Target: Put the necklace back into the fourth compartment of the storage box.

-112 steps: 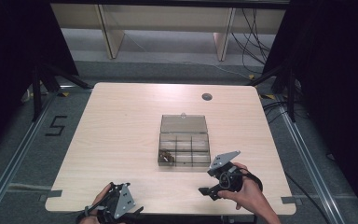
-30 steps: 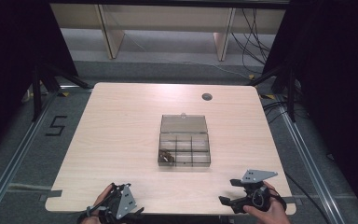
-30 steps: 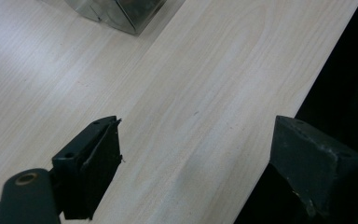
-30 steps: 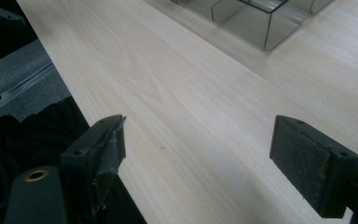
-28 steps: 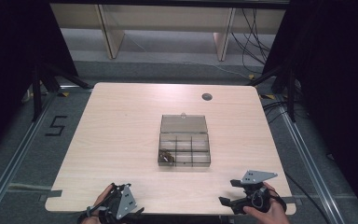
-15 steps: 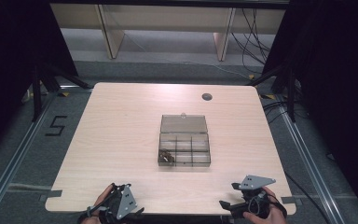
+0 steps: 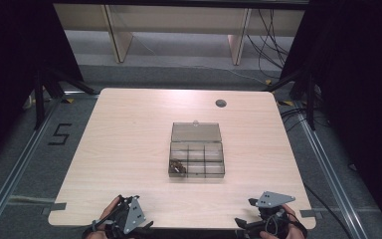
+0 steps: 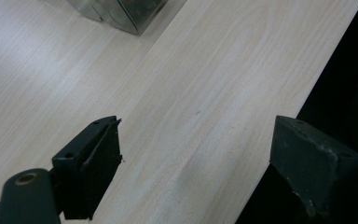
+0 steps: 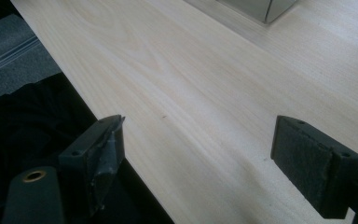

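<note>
Both your tongs sit wide open and empty at the near edge of the bench [image 7: 129, 124], left tongs [image 8: 196, 163] at the left corner, right tongs [image 9: 198, 163] at the right. The clear box [image 7: 197, 158] rests mid-bench, lid up, well apart from both.

A pale wood surface [image 7: 129, 149] with rounded corners carries one thing — a clear compartment box [image 7: 197, 158], lid open, near the middle. A small dark round hole [image 7: 221, 103] sits toward the far edge — right of centre.
</note>
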Tool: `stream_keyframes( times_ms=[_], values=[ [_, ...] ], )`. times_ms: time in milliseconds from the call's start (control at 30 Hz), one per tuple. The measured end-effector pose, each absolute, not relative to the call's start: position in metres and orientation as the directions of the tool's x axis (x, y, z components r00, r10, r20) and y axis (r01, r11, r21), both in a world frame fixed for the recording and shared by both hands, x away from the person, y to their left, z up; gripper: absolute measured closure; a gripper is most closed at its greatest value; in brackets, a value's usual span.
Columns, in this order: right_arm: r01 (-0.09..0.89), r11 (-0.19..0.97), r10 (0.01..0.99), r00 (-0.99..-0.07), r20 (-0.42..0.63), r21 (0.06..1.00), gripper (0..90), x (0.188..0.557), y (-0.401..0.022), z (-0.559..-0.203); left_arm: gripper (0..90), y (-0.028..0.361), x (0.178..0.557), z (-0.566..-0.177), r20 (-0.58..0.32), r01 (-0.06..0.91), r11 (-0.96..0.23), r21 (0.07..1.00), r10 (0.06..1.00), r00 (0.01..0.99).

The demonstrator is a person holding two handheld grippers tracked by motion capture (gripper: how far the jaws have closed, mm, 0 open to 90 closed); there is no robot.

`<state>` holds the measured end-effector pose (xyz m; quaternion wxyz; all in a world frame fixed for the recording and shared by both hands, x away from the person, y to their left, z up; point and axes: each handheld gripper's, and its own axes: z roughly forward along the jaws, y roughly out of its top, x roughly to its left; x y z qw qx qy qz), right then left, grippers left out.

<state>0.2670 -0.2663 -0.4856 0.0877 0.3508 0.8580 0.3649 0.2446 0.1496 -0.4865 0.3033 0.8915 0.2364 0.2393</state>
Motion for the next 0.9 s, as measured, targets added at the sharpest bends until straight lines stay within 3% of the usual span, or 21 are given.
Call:
stream_keyframes(
  times_ms=[900],
  values=[
    [0.541,0.478,0.671,-0.733,0.110,0.692,18.8,0.2643,-0.2647,-0.4889,15.7,0.1464,0.2444,-0.4894,0.278,0.282,-0.705,0.650,0.566,0.776]
  ],
)
